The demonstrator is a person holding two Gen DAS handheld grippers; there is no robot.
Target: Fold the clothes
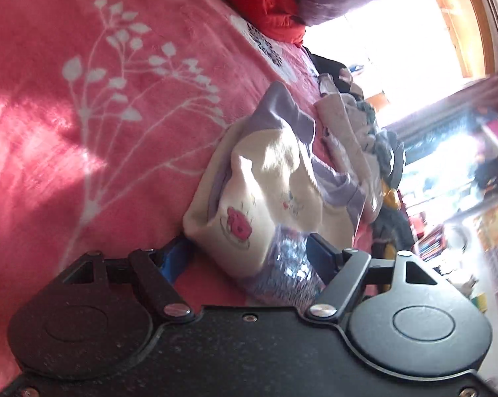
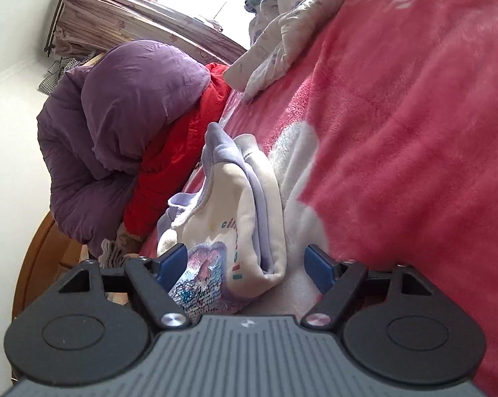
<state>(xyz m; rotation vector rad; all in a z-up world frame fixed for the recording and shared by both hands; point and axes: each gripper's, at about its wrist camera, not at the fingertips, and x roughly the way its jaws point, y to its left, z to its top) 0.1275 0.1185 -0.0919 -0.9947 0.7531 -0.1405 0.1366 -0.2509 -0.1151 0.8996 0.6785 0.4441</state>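
The cream and lilac sweatshirt [image 1: 269, 178] lies bunched on the pink blanket [image 1: 83, 99] of the bed, so the fold looks to be at its start: both tools are closing in on the near end of the garment, and nothing is gripped yet. The left gripper [image 1: 249, 254] has its jaws wide apart, with the sequinned part of the sweatshirt between the blue pads; whether a pad touches cloth I cannot tell. The right gripper [image 2: 245, 263] also stands with jaws apart, straddling the folded hem, the left pad right against the sequins. Next, I judge, each must close on an edge and draw the garment flat. A pile of other clothes [image 1: 365, 125] waits beyond.
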